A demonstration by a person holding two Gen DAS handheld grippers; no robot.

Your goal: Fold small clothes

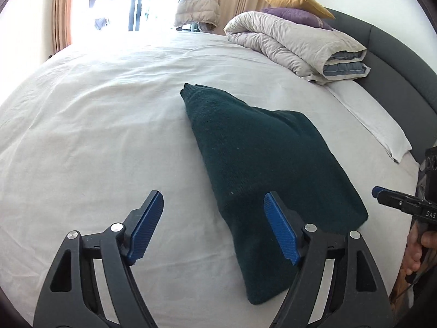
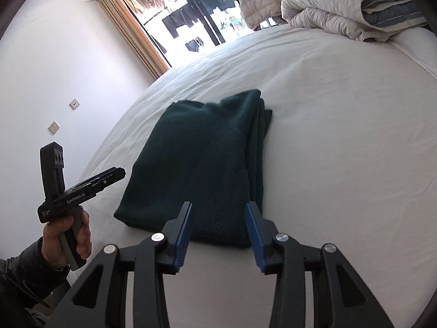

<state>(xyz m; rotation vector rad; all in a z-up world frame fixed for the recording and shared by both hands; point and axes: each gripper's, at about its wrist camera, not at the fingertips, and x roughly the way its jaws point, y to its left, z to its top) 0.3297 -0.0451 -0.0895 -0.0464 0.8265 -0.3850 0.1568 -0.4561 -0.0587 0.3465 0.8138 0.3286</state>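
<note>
A dark green knitted garment (image 1: 262, 161) lies folded into a thick rectangle on the white bed sheet (image 1: 95, 125); it also shows in the right wrist view (image 2: 202, 161). My left gripper (image 1: 214, 199) is open and empty, held above the garment's near left edge. My right gripper (image 2: 218, 210) is open and empty, held just above the garment's near edge. The right gripper shows at the right edge of the left wrist view (image 1: 382, 192). The left gripper shows at the left of the right wrist view (image 2: 120, 173), held in a hand.
A rolled grey duvet (image 1: 295, 41) with purple and yellow cushions (image 1: 300, 8) lies at the head of the bed by the dark headboard (image 1: 404, 82). A beige padded jacket (image 1: 196, 6) hangs near the bright window (image 2: 191, 13). A white wall (image 2: 54, 54) is left.
</note>
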